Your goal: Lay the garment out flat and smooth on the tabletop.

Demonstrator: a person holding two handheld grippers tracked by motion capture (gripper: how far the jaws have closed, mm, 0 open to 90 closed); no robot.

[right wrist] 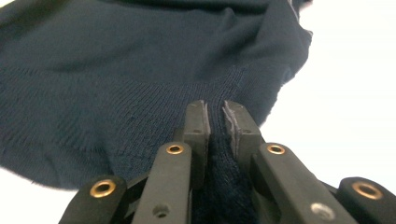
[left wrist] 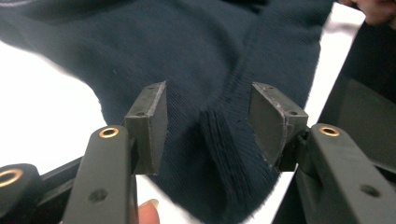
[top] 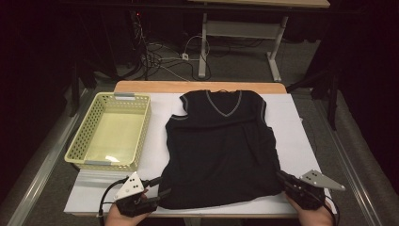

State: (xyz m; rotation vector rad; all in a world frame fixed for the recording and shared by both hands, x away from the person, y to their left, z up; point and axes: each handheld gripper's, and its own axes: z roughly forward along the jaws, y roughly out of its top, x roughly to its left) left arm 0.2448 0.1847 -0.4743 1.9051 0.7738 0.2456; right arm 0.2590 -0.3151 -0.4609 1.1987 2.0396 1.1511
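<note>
Vest (top: 219, 148), dark knit, V-neck with pale trim, spread flat on the white-covered worktop (top: 291, 117), neck toward the far edge, hem toward the near edge. Laid out this way, presumably, so both lower corners can be taken at once for a fold. Basket (top: 80, 136), pale yellow plastic, left of the vest and apart from it, likely waiting for the folded garment.

Left gripper (top: 157, 188) at the near-left hem corner, released: in its own view, pads (left wrist: 152, 123) standing apart on either side of a raised ridge of ribbed hem (left wrist: 219, 154), not pressing it. Cloth between the jaws, then, but not pinched. Fingertip (left wrist: 147, 212) visible at the bottom of that view.

Right gripper (top: 284, 179) at the near-right hem corner, clenched on the vest: in its own view, pads (right wrist: 198, 121) drawn almost together with a thin fold of hem cloth nipped between them. Grip taken at the very corner, probably to lift the edge cleanly without bunching the body.

Pose: both hands in from the near edge, well apart, one at each corner, grippers held low and nearly level with the worktop, jaws angled inward and away toward the vest. Left hand (top: 124, 214) under its gripper; right hand (top: 315, 214) behind its own.
</note>
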